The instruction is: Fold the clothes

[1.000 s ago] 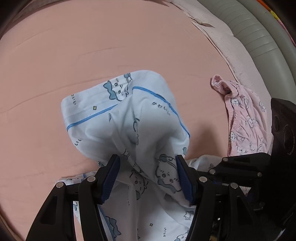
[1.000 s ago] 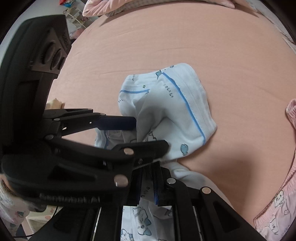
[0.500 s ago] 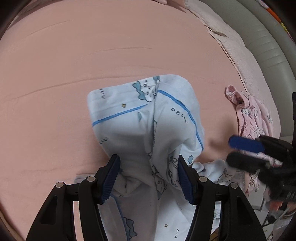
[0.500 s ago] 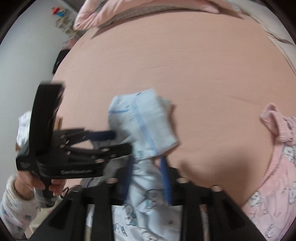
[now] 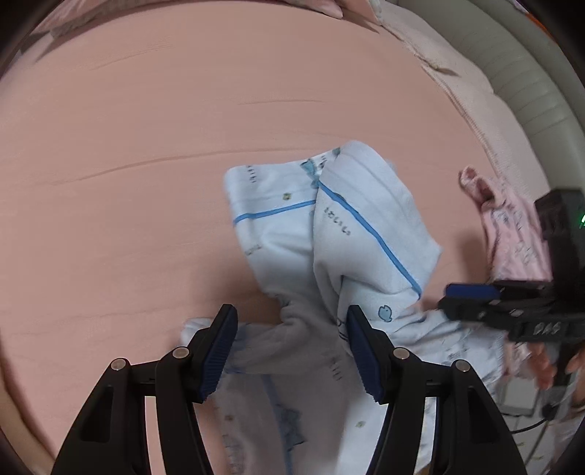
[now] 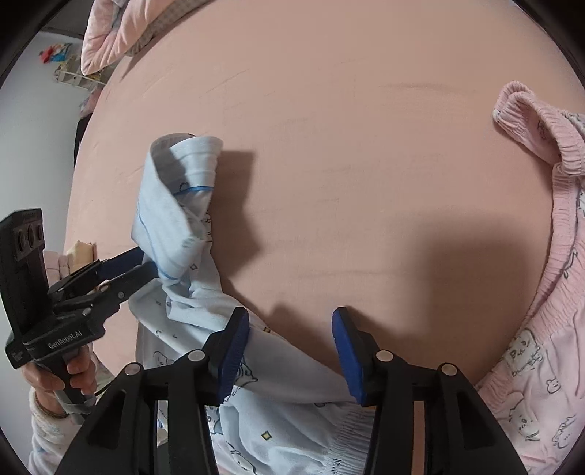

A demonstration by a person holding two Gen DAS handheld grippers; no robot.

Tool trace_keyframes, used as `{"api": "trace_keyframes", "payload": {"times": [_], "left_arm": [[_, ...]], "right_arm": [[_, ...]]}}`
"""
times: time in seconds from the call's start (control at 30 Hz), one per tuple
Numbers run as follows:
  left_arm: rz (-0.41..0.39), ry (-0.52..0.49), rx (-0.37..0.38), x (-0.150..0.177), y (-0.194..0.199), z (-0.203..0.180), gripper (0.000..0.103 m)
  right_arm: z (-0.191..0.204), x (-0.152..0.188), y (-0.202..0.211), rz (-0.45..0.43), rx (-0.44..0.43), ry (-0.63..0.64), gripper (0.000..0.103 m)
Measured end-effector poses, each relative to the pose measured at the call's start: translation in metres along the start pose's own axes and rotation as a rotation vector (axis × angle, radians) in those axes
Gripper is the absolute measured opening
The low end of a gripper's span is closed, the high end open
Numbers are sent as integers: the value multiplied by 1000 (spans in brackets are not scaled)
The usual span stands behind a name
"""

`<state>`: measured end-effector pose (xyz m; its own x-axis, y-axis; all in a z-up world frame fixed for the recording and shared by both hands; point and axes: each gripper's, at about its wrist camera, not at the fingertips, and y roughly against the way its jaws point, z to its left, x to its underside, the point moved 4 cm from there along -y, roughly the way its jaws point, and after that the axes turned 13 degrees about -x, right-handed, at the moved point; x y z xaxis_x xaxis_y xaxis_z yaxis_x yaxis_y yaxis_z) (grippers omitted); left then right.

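Note:
A pale blue printed garment [image 5: 329,226] with a blue stripe stands bunched up on the pink bed sheet [image 5: 164,128]. My left gripper [image 5: 292,347] is open, fingers wide apart, and a gathered fold of the blue garment runs up between them. Seen from the right wrist, the left gripper [image 6: 142,265] meets the raised blue garment [image 6: 175,219] at its tips. My right gripper [image 6: 290,347] is open; the garment's lower part lies under its left finger, and bare sheet shows in the gap. It appears again as the right gripper [image 5: 460,297], beside the cloth.
A pink printed garment [image 6: 548,329] lies crumpled at the right of the bed, also the pink garment [image 5: 512,226]. A grey padded headboard [image 5: 530,73] and a pink pillow [image 6: 106,33] border the sheet. A hand [image 6: 69,369] holds the left gripper's handle.
My right gripper has opened, let go of the blue garment and pulled away to the right. The left gripper stays open with the bunched cloth between its fingers, which has shifted right.

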<state>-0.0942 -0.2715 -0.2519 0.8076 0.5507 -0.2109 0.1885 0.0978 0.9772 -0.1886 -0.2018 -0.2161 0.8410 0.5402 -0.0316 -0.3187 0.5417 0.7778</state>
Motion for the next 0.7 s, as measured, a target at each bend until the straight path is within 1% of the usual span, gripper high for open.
{"api": "trace_keyframes", "payload": {"times": [0.17, 0.23, 0.33, 0.37, 0.4, 0.47, 0.57, 0.7], "left_arm": [[13, -31, -10, 11, 2, 12, 58], [5, -42, -24, 13, 4, 15, 58], [14, -48, -54, 18, 5, 21, 58], [21, -35, -59, 20, 5, 25, 58], [26, -26, -56, 22, 5, 29, 58], [21, -20, -38, 24, 11, 33, 58], [13, -7, -10, 25, 23, 38, 58], [-19, 19, 54, 16, 42, 38, 58]], "right_arm": [[7, 4, -4, 16, -26, 22, 47], [10, 5, -6, 22, -37, 31, 47], [21, 8, -7, 3, -24, 83, 47], [25, 10, -7, -1, -32, 96, 46], [29, 11, -8, 1, -37, 113, 42], [37, 15, -12, 13, -42, 151, 35], [46, 23, -20, 24, -1, 210, 32], [48, 23, -33, 49, 5, 235, 29]]}}
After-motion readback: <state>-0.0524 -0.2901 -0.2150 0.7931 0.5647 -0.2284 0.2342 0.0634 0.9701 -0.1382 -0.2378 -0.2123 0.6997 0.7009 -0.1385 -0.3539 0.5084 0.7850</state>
